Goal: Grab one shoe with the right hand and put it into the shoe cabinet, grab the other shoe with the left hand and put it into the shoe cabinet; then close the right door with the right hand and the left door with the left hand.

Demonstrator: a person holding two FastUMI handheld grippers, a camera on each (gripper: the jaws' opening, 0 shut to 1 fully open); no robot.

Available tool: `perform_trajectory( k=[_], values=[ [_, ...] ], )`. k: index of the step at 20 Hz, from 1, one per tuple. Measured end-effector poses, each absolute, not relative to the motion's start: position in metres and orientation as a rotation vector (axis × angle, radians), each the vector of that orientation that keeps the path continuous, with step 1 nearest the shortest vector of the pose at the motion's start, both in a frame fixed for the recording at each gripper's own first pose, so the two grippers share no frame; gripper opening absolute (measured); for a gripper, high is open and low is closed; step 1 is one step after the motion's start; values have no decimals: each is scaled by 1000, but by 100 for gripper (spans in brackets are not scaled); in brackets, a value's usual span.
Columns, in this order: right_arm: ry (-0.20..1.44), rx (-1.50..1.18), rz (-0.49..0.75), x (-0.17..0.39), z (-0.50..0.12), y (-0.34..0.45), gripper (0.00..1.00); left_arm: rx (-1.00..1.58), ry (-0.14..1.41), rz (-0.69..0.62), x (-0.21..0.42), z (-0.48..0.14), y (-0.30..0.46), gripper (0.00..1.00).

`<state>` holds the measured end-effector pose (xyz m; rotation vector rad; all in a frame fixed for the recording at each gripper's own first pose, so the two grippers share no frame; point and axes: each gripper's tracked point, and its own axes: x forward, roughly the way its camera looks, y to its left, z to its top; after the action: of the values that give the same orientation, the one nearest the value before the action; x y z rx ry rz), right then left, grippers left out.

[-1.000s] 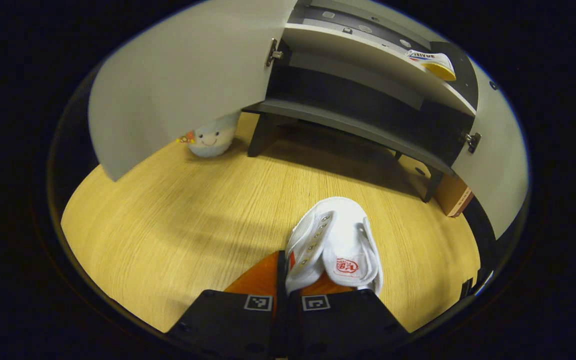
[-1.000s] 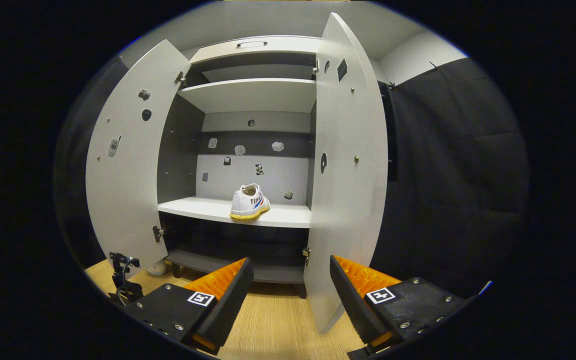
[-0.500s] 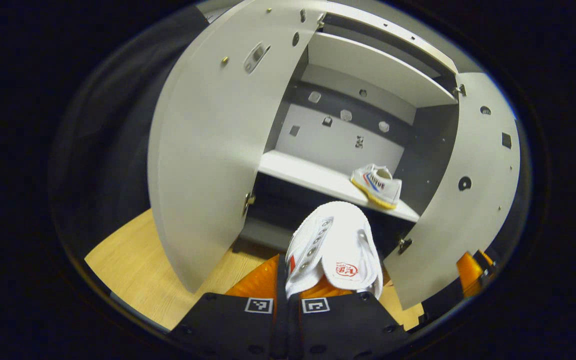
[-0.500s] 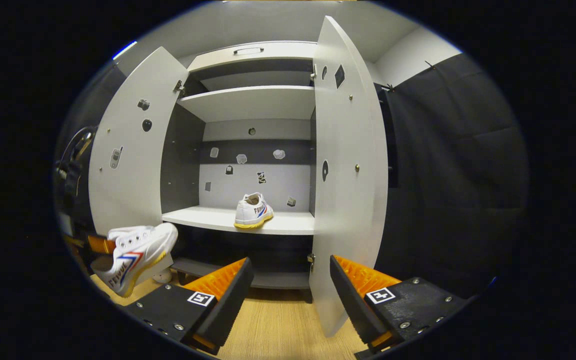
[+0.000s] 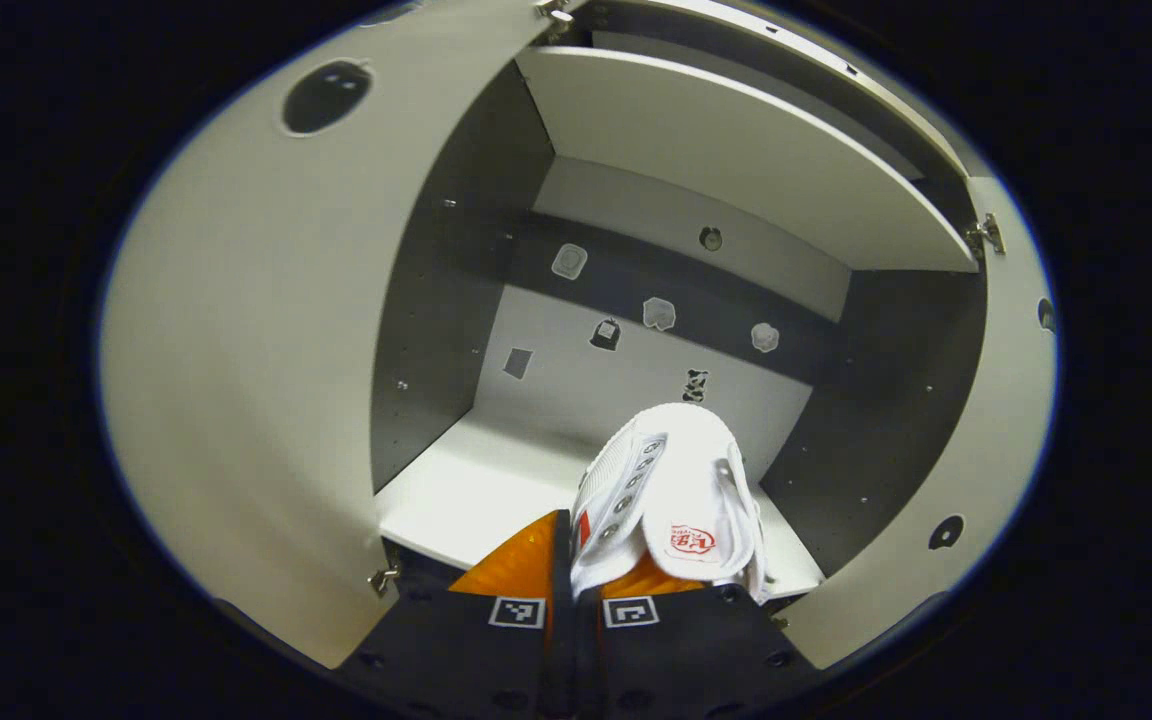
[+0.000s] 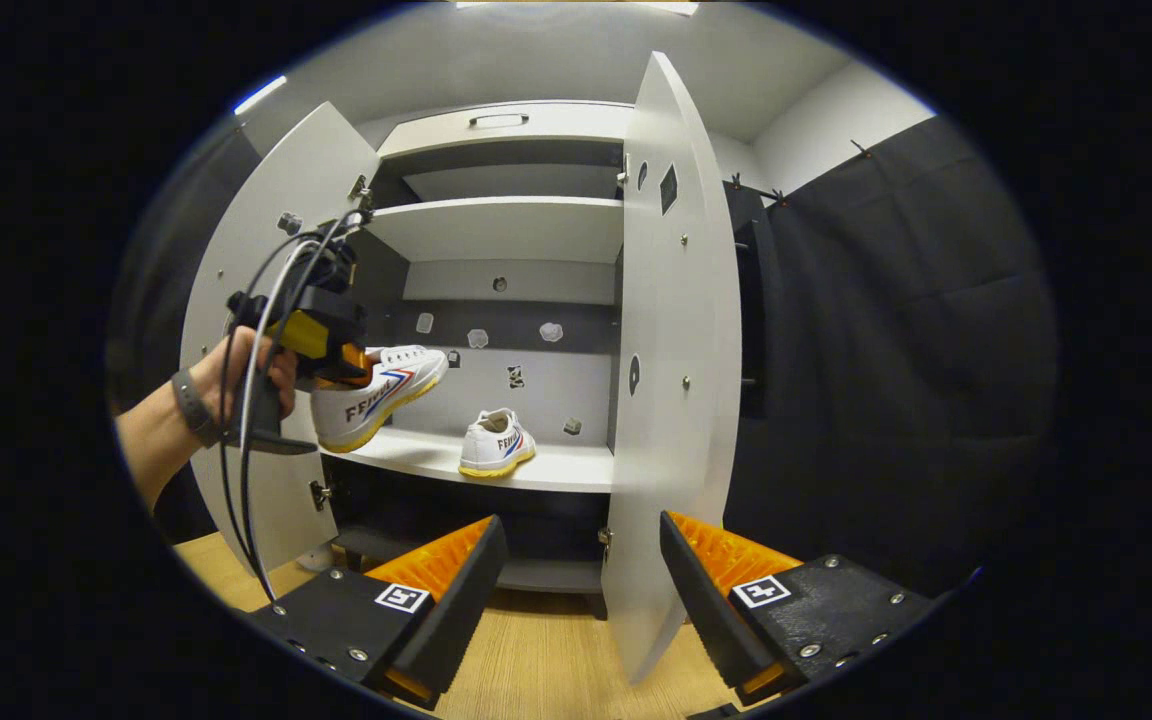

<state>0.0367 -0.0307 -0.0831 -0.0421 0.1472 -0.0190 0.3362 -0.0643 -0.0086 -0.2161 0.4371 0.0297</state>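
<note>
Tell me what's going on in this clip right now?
A person is loading sneakers into an open shoe cabinet. The left claw is shut on one white shoe, held in the air just above the middle shelf. The other shoe already sits on that shelf. The right claw hangs open and empty; both doors stand open.

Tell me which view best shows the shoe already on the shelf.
The right gripper view: the shelved shoe stands in full sight on the shelf. In the left gripper view, the held shoe blocks that spot.
</note>
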Motion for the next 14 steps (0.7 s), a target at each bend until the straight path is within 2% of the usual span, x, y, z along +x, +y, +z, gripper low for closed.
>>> perform_trajectory(
  k=[3, 6, 11, 12, 14],
  values=[
    [145, -62, -27, 33, -82, -34, 98, -239, 531, 33, 365, -39, -77, 7],
    [152, -70, -26, 31, -84, -34, 91, -175, 599, 86, 391, -72, -72, 7],
    [173, -69, -31, 32, -93, -36, 91, -129, 665, 139, 410, -104, -63, 7],
    [177, -67, -32, 33, -95, -37, 94, -136, 684, 149, 410, -106, -62, 7],
    [185, -57, -32, 34, -99, -37, 91, -165, 711, 158, 412, -112, -62, 7]
  ],
)
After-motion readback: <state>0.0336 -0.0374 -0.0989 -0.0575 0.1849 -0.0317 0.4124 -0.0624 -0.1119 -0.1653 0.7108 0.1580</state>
